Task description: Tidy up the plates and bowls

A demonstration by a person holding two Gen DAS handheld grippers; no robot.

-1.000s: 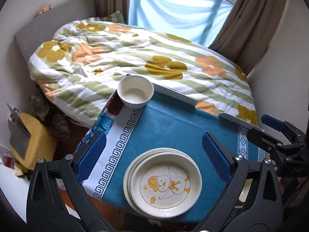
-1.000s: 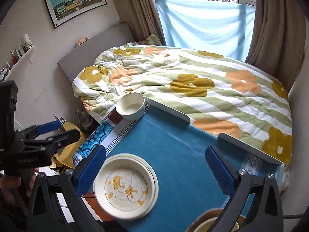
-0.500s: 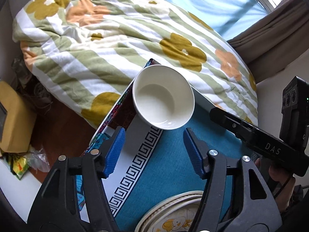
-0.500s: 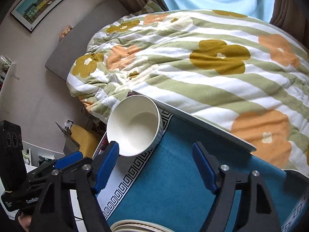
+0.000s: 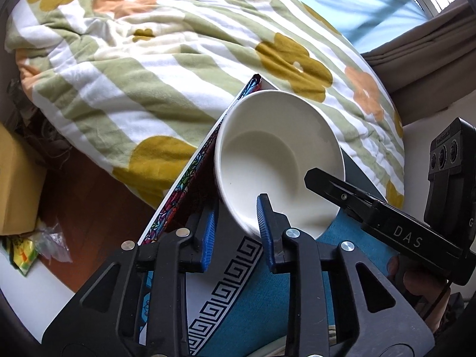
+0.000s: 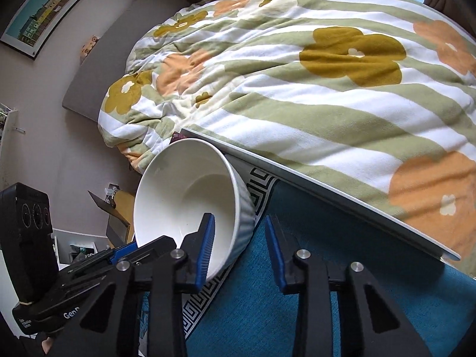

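Now that both of my tools have dropped from high over the table to its far left corner, the white bowl (image 5: 276, 160) fills my view where a second ago I saw it small, beyond the stack of plates. It sits on the patterned border of the blue cloth (image 6: 297, 267), right at the corner.

My left gripper (image 5: 236, 205) has just been closing and straddles the near rim, one pad inside the bowl and one outside, narrow enough that both seem to press the wall. My right gripper (image 6: 238, 218) has been closing too, astride the rim on its own side. Its inner pad lies against the inside, but a sliver of cloth shows between the ribbed outer wall and the outer pad, so I judge that grip not quite made.

So the reach is done and the lift is next, I think.

Room is tight. The table's raised edge (image 6: 327, 196) runs just behind the bowl, with the flowered duvet (image 5: 148, 74) beyond. To the left the cloth ends and the floor (image 5: 89, 193) drops away. Open cloth lies toward me.
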